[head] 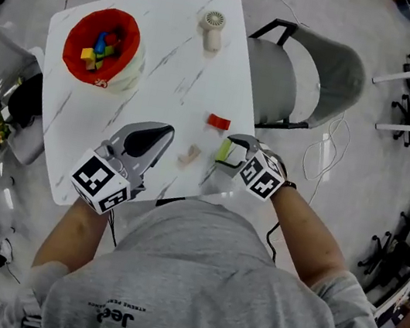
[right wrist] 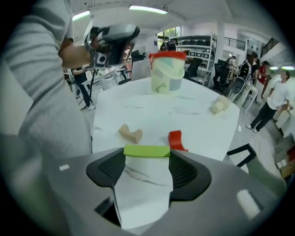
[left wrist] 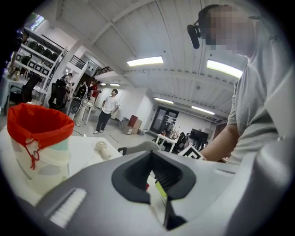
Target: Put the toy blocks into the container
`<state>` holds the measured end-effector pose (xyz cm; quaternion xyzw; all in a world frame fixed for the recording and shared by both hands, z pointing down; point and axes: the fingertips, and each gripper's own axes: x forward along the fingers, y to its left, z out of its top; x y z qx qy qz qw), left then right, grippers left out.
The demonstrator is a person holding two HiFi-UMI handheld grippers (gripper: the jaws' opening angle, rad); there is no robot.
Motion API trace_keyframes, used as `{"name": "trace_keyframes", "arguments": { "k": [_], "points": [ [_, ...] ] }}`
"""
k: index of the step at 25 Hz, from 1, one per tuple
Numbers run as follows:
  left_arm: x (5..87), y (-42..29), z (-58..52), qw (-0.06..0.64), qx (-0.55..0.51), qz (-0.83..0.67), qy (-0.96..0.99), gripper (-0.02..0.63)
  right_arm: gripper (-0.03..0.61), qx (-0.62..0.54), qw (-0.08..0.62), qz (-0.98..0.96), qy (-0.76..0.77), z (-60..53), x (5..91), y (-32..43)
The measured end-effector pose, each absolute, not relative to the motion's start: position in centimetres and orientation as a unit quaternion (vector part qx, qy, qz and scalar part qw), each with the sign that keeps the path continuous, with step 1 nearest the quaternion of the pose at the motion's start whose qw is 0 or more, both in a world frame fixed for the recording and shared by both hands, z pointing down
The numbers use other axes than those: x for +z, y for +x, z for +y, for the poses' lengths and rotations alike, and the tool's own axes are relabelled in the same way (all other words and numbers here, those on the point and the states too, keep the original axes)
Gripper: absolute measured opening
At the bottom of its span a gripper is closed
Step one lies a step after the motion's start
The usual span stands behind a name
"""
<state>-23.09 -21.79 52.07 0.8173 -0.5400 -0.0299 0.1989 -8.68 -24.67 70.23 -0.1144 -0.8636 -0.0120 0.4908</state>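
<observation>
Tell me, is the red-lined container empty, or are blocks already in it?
Not empty. The head view looks down into the container and shows several coloured blocks lying inside: yellow, blue, red, green.

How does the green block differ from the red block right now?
The green block sits across the right claw's tips, its ends against both jaws; the red block lies free on the table. The green block is a thin bar, the red block chunkier. Both are outside the container.

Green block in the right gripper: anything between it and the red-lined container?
Nothing visible blocks it. Bare table lies between green block and container; red block, tan block and left gripper flank that line.
</observation>
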Motion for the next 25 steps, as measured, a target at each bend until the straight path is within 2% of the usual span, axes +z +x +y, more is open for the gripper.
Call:
{"name": "trace_keyframes", "arguments": {
  "k": [6, 12, 19, 25],
  "points": [
    [48.6, -28.0, -21.3, 0.166, -0.053, -0.586, 0.792, 0.058, 0.299, -0.027, 0.405, -0.909, -0.098, -29.4, 59.0, -17.9],
    [46.0, -34.5, -20.0, 0.138, -0.066, -0.645, 0.749, 0.058, 0.299, -0.050, 0.345, -0.930, -0.119, -31.2, 51.6, -28.9],
    [44.6, -40.4, -17.6, 0.120, -0.070, -0.701, 0.699, 0.058, 0.299, -0.071, 0.331, -0.928, -0.156, -30.1, 49.0, -39.4],
    [43.9, -43.1, -15.0, 0.117, -0.074, -0.732, 0.667, 0.058, 0.300, -0.098, 0.338, -0.918, -0.183, -27.5, 49.6, -45.3]
  ]
}}
